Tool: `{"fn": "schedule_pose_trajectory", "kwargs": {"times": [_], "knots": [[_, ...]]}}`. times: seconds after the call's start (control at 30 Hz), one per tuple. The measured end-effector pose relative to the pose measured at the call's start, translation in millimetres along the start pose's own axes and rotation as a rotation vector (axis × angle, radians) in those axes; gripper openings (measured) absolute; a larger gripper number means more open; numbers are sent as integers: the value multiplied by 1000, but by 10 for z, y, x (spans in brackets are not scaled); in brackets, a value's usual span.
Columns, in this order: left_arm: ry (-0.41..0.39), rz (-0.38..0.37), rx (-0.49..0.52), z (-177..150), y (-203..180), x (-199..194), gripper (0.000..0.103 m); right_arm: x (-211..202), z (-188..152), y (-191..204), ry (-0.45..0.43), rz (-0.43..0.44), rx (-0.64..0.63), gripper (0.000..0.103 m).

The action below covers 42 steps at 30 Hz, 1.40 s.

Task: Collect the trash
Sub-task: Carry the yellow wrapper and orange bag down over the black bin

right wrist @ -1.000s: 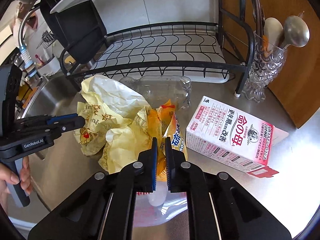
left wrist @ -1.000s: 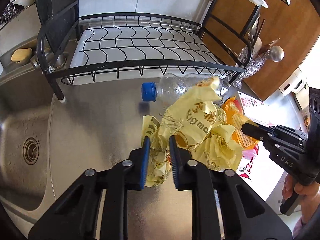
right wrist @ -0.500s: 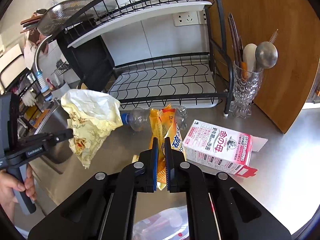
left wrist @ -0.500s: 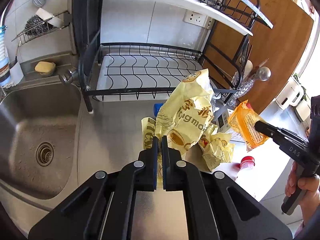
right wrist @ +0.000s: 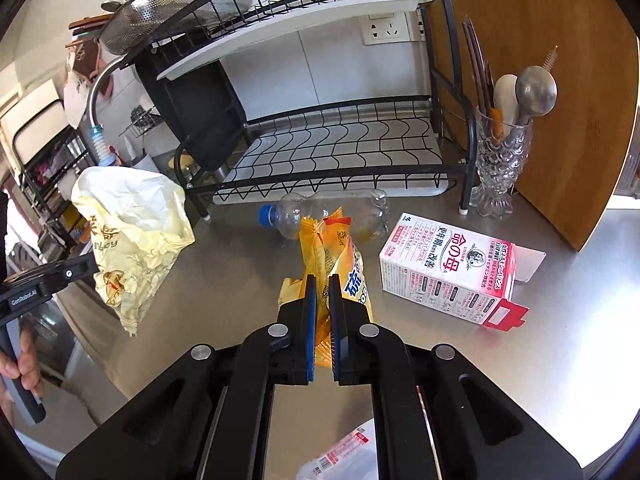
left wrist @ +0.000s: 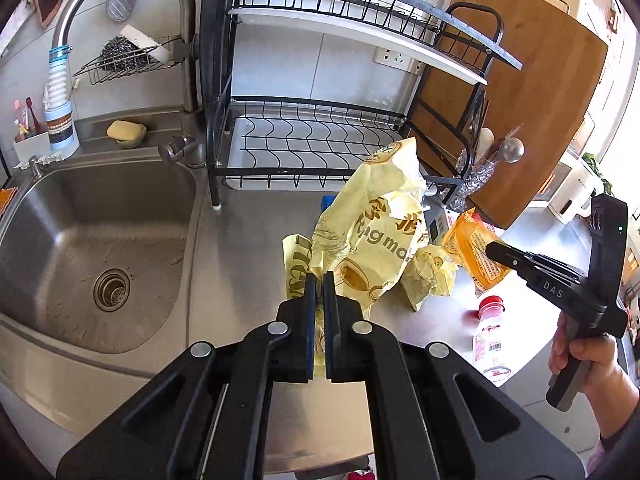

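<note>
Our left gripper (left wrist: 319, 280) pinched a crumpled yellow wrapper (left wrist: 372, 232); our right gripper (right wrist: 322, 282) clamped an orange packet (right wrist: 336, 248), both above the steel counter (right wrist: 560, 380) beside the sink (left wrist: 100, 248).

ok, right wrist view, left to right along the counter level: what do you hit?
left gripper → yellow paper bag → blue-capped clear bottle → pink and white carton. The orange snack wrapper overlaps the bottle, so it is left out of the order.
</note>
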<state>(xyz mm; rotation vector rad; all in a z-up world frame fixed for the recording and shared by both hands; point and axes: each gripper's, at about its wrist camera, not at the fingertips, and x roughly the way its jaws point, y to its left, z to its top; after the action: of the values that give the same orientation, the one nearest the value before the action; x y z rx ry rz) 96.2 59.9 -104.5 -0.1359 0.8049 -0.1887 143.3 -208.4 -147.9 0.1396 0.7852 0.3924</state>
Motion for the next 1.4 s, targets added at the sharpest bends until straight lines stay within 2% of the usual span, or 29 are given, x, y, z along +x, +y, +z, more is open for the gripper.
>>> {"fn": "schedule_pose_trajectory", "kwargs": {"times": [0.2,0.47,0.73,0.9,1.13,1.4], "knots": [[-9,2,-32,-187,15,-219,2,-174,-36,32,-21,33,-2,7],[-16,-19,-24,-475,-138,-595,2,-739,-207,159,-40,68,-3,7],[-1,-38,-22,-882,-241,-907,2,-1277,-614,252,10,72,-1,7],[37,-42,-6,-1211,-276,-1002,2,-1445,-976,278,73,56,8,7],[123,-75,-43,-1691,-192,-906,2,-1415,-1529,278,194,36,54,7],[271,-76,-44,-2249,-103,-441,2,-874,-2177,270,379,-10,85,7]]}}
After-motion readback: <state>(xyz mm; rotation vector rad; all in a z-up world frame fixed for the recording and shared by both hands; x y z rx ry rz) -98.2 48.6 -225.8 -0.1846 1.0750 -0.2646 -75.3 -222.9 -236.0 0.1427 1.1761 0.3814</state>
